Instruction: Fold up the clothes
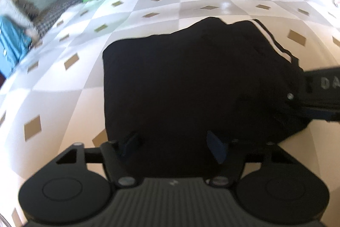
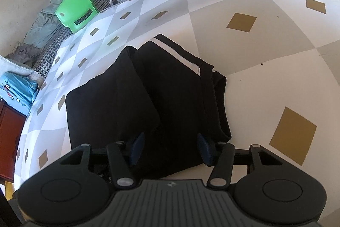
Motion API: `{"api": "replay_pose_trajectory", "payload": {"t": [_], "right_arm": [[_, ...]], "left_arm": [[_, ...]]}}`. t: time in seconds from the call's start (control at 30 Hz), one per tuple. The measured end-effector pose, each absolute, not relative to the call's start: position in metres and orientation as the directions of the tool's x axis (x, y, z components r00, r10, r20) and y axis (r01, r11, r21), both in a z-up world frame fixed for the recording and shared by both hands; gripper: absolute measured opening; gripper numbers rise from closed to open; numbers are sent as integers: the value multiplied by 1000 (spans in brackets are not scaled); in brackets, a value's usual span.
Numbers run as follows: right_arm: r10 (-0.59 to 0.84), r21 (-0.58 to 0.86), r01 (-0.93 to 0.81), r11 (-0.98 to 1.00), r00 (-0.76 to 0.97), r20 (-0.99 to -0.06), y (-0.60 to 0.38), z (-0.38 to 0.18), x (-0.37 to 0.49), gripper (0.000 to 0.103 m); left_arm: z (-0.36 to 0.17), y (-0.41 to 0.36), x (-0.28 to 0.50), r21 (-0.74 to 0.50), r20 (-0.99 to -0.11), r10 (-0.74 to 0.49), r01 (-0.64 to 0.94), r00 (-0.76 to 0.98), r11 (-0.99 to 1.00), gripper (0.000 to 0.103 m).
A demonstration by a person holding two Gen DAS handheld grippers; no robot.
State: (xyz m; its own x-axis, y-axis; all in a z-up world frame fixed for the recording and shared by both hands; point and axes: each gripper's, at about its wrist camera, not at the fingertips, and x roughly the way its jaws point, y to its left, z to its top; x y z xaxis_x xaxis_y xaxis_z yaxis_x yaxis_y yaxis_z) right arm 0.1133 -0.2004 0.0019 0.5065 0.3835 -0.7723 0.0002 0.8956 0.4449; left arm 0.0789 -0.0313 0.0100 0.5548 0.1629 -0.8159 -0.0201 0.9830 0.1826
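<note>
Black garment (image 2: 148, 103), folded into a thick, rumpled bundle with a white stripe (image 2: 178, 52) along one edge, lying on the checkered desk (image 2: 244, 3). Left gripper (image 1: 174, 144) half open over its near edge, nothing clearly pinched. Right gripper (image 2: 170, 148) likewise half open, straddling the fabric.

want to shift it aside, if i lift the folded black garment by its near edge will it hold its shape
Probably not. The black garment lies in soft, loose folded layers, so it would likely droop and unfold. It looks light for its bulk. On the glossy checked tablecloth it may slide rather than bunch if pushed.
</note>
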Motion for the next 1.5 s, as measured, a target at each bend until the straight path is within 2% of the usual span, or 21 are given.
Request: {"api": "replay_pose_trajectory", "payload": {"t": [0.03,0.1,0.2,0.3,0.4,0.43,0.47,1.13,1.5], "right_arm": [[383,444,0,896,506,-773,-201,2,113,50],[381,443,3,896,507,-773,-202,2,112,47],[381,444,4,896,507,-773,-203,2,112,45],[372,436,9,900,506,-779,-205,1,111,37],[349,414,19,910,503,-790,-206,1,111,22],[332,400,30,916,502,-798,-208,1,111,8],[312,384,45,922,500,-808,-210,-1,111,0],[290,335,-1,942,505,-813,-208,-1,110,0],[220,182,-128,975,435,-873,-187,7,123,0]], "left_arm": [[10,-34,79,185,-815,160,-11,557,983,56],[11,-38,80,182,-815,146,8,561,983,42],[10,-44,78,192,-811,142,29,568,981,32],[10,-48,77,197,-810,137,45,571,979,23],[10,-49,78,195,-811,137,43,568,980,23],[9,-48,78,192,-812,135,42,568,980,23],[9,-48,78,189,-813,133,41,567,981,23],[11,-41,70,140,-817,105,19,567,990,22],[13,-33,73,93,-833,74,7,548,996,22]]}}
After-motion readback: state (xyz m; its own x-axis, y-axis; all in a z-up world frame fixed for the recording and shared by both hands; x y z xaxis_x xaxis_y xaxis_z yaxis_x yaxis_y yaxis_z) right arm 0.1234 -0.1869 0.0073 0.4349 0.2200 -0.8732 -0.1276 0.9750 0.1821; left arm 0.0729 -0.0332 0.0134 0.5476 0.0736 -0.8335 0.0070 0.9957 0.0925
